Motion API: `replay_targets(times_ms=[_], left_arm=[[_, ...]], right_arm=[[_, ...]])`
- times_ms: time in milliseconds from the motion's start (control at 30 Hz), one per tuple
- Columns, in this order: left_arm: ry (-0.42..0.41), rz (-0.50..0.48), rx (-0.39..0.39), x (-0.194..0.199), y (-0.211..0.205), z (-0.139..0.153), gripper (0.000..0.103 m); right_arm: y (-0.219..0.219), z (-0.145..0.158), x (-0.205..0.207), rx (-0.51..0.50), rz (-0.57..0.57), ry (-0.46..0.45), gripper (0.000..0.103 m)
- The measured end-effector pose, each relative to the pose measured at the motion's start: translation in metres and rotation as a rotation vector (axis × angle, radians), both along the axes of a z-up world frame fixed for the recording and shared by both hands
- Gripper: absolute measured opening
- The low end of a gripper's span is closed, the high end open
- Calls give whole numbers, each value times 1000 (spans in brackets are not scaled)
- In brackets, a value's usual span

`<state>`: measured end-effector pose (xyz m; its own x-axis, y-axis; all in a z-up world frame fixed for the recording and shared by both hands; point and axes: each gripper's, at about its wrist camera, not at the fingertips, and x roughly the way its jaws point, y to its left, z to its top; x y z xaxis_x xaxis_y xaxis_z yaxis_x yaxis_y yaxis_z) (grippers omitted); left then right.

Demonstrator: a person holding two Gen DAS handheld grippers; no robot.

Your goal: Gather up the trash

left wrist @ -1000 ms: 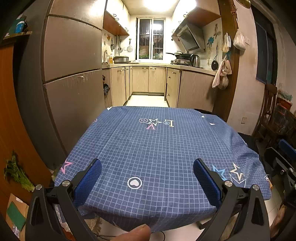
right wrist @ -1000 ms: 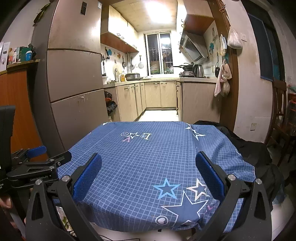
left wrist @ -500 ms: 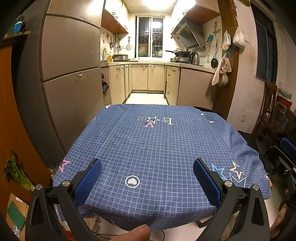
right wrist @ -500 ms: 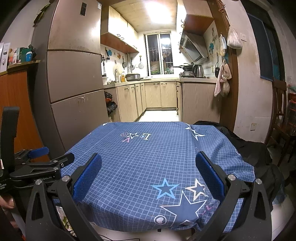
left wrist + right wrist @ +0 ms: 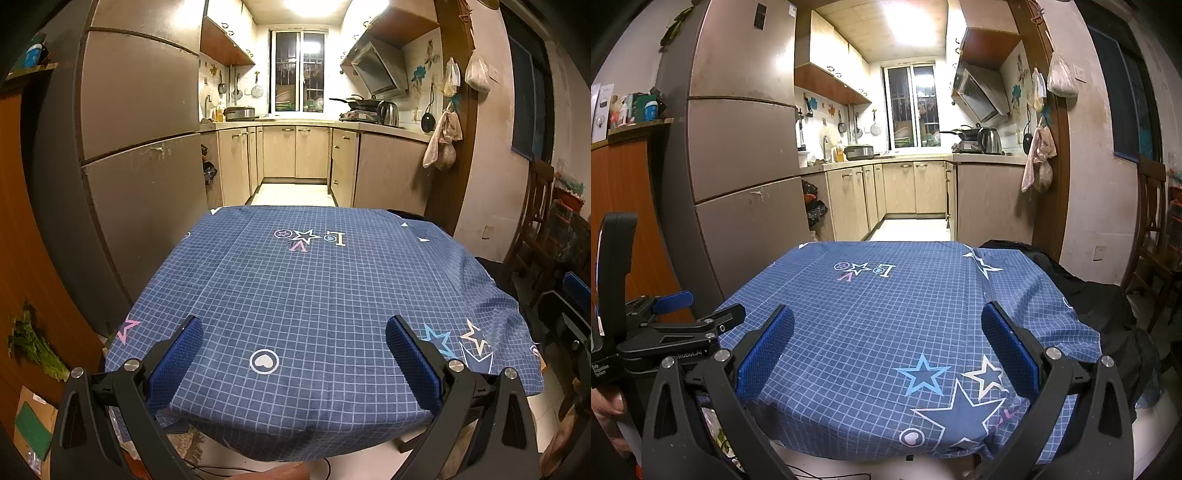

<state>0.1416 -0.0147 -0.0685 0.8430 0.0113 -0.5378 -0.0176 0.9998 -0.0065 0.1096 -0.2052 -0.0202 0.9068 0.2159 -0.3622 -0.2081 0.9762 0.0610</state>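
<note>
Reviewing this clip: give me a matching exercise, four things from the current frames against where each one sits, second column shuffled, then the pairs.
1. kettle
2. tablecloth
3. leafy greens
4. plastic bags

A. hanging high on the right door frame
B. over the table, beneath both open claws
C. on the kitchen counter by the stove
D. low on the left, against the wooden cabinet

Pairs: 1-C, 2-B, 3-D, 4-A
</note>
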Motion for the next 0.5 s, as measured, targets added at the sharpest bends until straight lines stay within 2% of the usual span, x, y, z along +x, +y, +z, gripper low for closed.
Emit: replay_targets(times_ms=[500], left_arm=[[4, 0, -1, 0, -3, -1, 98]], right_arm=[[0, -2, 0, 2, 4, 4, 98]])
